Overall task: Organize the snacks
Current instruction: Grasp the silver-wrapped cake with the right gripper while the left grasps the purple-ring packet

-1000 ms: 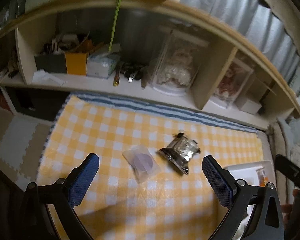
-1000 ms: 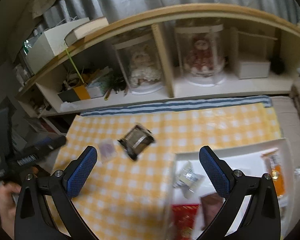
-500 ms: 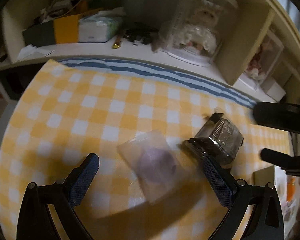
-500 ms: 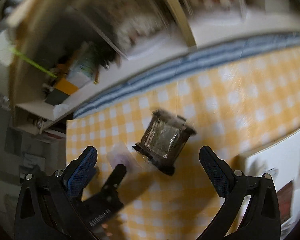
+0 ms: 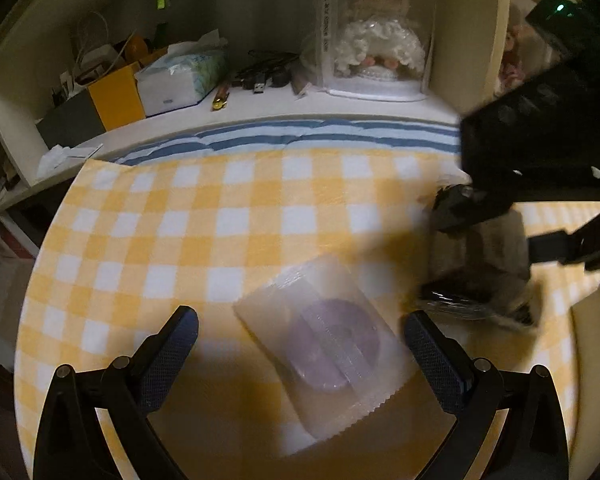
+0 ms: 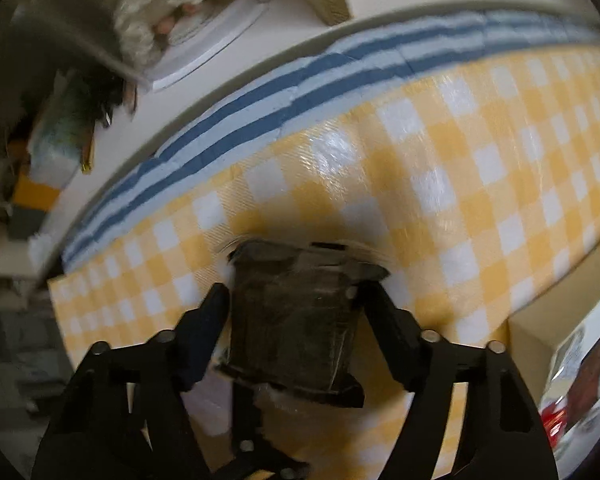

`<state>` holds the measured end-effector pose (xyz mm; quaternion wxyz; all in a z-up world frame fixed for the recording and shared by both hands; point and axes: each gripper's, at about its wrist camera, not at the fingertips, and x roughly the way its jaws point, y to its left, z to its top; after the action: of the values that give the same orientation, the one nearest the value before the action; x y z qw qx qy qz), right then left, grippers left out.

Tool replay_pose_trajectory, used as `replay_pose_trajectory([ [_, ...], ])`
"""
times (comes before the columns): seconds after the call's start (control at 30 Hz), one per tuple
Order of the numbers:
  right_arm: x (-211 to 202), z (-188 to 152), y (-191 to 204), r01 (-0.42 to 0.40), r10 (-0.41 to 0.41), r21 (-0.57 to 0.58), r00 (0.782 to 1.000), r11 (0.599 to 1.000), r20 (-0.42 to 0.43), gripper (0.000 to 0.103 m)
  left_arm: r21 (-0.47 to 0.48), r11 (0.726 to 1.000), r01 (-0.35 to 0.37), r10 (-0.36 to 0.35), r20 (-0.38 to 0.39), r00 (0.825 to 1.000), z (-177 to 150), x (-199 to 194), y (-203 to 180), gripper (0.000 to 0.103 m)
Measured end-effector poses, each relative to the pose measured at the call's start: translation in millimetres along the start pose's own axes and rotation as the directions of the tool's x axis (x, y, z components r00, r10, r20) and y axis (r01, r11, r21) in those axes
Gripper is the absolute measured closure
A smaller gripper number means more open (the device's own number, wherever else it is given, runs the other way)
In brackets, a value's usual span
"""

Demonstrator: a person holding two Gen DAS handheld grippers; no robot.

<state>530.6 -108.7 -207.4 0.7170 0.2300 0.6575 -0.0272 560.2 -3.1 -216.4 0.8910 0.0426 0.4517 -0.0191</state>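
A clear packet with a purple round snack [image 5: 328, 348] lies on the yellow checked cloth [image 5: 220, 220], between the fingers of my open left gripper [image 5: 300, 344], which hangs just above it. A dark shiny snack packet [image 6: 296, 324] sits between the fingers of my right gripper [image 6: 294, 312], whose fingers press its two sides. The same dark packet [image 5: 480, 276] shows in the left wrist view under the right gripper's black body [image 5: 540, 160]. The white tray [image 6: 580, 380] with several snack packets is at the right edge.
A low wooden shelf [image 5: 340, 108] runs along the back with a doll in a clear case [image 5: 376, 44], a tissue box [image 5: 180, 80] and a yellow box [image 5: 116, 96]. A blue striped mat [image 6: 320, 84] borders the cloth's far edge.
Both grippers have dropped down toward the cloth. The left one has come over the clear purple packet. The right one has closed in on the dark packet.
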Motion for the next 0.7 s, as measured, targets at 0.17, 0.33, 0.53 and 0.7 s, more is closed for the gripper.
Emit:
replay_pose_trajectory([
  [0.17,-6.7,-6.8,8.0,0.01,-0.007,-0.196,1.0,0.98,0.012,0.046,0.012,1.0,-0.005,0.006,-0.073,0.997,3.4,-8.2,15.1,0.0],
  [0.33,-12.9,-28.5,4.2,0.013,-0.006,-0.352,1.0,0.936,0.018,0.047,0.012,1.0,-0.013,0.014,-0.135,0.991,2.4,-14.4,31.5,0.0],
  [0.53,-18.4,-66.9,-1.0,0.01,0.004,-0.523,1.0,0.852,0.026,0.048,-0.041,0.999,-0.008,0.002,-0.137,0.991,5.0,-23.2,45.0,0.025],
  [0.7,-24.2,-99.8,-13.1,0.004,0.015,-0.575,1.0,0.818,0.028,0.048,-0.018,0.998,0.064,-0.065,-0.088,0.994,7.6,-25.7,38.1,0.03],
])
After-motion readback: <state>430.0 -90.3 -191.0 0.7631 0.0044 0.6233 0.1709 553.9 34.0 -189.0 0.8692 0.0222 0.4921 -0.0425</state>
